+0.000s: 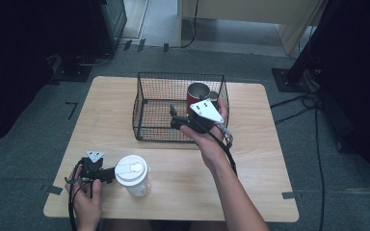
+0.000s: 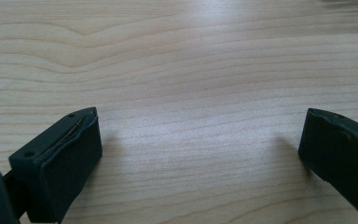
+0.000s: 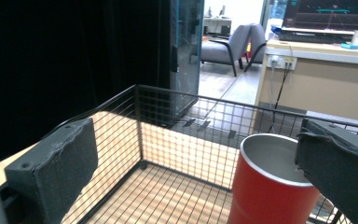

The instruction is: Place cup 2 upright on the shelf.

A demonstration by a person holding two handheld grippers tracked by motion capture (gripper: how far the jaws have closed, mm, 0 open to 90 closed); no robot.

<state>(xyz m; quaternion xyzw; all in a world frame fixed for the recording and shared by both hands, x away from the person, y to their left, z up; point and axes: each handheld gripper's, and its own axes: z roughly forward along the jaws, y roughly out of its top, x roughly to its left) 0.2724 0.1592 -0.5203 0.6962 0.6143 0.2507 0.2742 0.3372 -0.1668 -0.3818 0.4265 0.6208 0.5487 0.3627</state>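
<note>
A: High view? Quick.
B: Wooden table (image 1: pixel 250 159), black wire basket (image 1: pixel 147 103) at the far middle. Red cup (image 1: pixel 196 94) upright inside the basket, far right corner. Right gripper (image 1: pixel 177 118) held over the basket's near right part, grey plate on top, jaws pointing left, just beside the cup, not around it. Left gripper (image 1: pixel 112 174) low at the near left edge, just beside a white lidded cup (image 1: pixel 134 175) standing on the table; touching or not, cannot tell.

A: Left gripper view?
B: Left gripper (image 2: pixel 200 149) jaws spread wide, nothing between them, bare wood grain of the table (image 2: pixel 191 60) close below.

A: Right gripper view?
B: Right gripper (image 3: pixel 196 163) jaws wide apart, empty. Red cup (image 3: pixel 268 191) upright on the basket floor, silver inside, partly behind the right-hand jaw; contact hard to tell. Wire basket (image 3: pixel 168 116) walls ahead and at left. Beyond: grey chair (image 3: pixel 228 46), counter with wall sockets (image 3: pixel 282 60), dark curtain at left.

A: Cup held?
B: No, standing free in the basket.
</note>
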